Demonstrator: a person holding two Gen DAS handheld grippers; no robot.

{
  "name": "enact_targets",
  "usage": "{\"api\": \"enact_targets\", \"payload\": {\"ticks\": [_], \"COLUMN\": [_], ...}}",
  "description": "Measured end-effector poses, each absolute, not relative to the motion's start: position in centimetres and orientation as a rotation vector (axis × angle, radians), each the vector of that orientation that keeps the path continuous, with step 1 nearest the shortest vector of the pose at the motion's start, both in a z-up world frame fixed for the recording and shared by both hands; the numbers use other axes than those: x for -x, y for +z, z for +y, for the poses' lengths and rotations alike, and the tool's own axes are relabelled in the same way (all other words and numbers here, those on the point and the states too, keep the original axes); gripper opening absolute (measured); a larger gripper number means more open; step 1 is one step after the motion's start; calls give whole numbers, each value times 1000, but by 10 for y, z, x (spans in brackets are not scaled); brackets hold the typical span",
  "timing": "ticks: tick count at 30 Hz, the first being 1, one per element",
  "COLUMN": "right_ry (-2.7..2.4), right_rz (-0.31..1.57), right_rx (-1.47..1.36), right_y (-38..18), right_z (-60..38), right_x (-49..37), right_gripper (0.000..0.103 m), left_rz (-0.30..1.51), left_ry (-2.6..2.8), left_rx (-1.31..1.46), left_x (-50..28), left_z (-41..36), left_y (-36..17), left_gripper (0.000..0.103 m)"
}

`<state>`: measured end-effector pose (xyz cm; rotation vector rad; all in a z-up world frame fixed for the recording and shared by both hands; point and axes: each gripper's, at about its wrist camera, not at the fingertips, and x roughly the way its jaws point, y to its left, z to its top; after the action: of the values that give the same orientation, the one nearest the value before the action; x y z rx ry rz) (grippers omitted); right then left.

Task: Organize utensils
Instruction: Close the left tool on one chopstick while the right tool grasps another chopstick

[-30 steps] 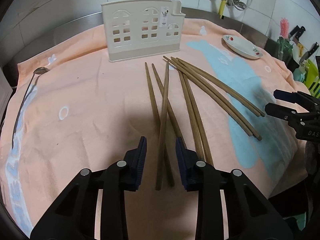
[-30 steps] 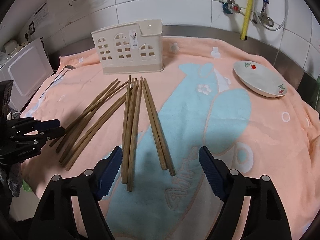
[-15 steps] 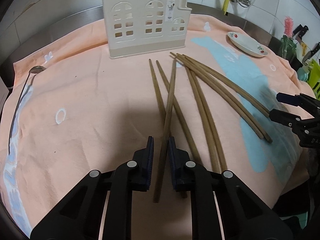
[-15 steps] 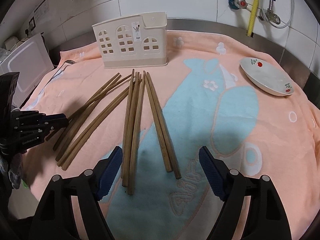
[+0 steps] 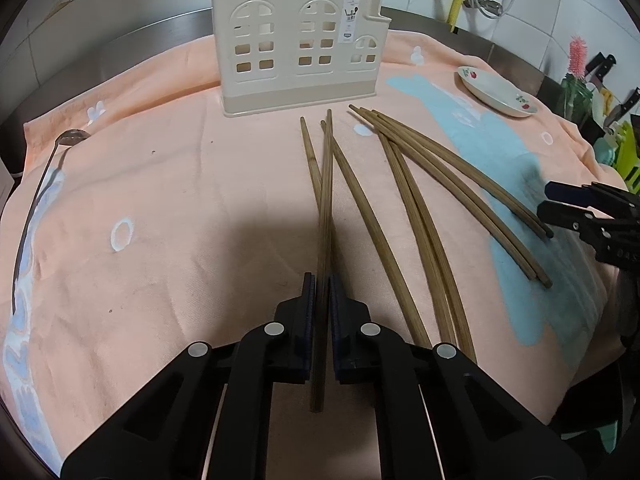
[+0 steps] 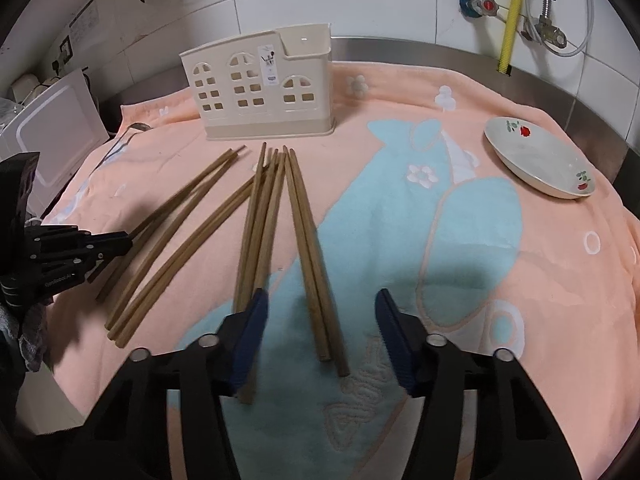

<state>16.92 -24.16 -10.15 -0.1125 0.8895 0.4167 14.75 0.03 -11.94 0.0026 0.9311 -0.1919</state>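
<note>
Several brown wooden chopsticks lie loose on an orange towel (image 5: 168,208) in front of a cream house-shaped utensil holder (image 5: 298,52). My left gripper (image 5: 321,284) is shut on one chopstick (image 5: 326,200) near its thick end, and the stick points toward the holder. In the right wrist view the holder (image 6: 260,92) stands at the back. My right gripper (image 6: 322,300) hangs low over a pair of chopsticks (image 6: 308,240); its jaws are closing with the pair between them, the pads not touching. The left gripper (image 6: 120,242) shows at the left edge there.
A long metal spoon (image 5: 40,184) lies along the towel's left side. A white dish (image 6: 536,156) with red fruit print sits at the right rear. Tiled wall and pipes (image 6: 508,12) stand behind; knives and a green rack (image 5: 628,148) are at the far right.
The left jaws closed from well apart onto a single chopstick. The right jaws stayed wide, then narrowed around the pair of chopsticks. Neither hand has shifted much.
</note>
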Motion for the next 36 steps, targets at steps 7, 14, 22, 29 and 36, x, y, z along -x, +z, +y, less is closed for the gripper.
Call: {"api": "enact_targets", "payload": {"ticks": [7, 14, 22, 29, 36], "right_ry": [427, 427, 436, 432, 432], "right_rz": [926, 932, 913, 903, 895], "right_rx": [117, 180, 291, 329, 305], "right_y": [-110, -115, -117, -124, -124], "right_z": [-244, -239, -229, -224, -227], "right_x": [-179, -185, -185, -179, -177], "right_gripper": [23, 19, 13, 9, 8], "left_rz": [940, 944, 941, 937, 935], "left_ry": [-201, -203, -200, -195, -189], "left_rx": [-6, -5, -10, -2, 2], "left_x": [-150, -151, -152, -151, -152], "left_z": [0, 0, -1, -1, -2], "left_y": [-121, -122, -122, -123, -124], "left_gripper": [7, 7, 7, 7, 7]}}
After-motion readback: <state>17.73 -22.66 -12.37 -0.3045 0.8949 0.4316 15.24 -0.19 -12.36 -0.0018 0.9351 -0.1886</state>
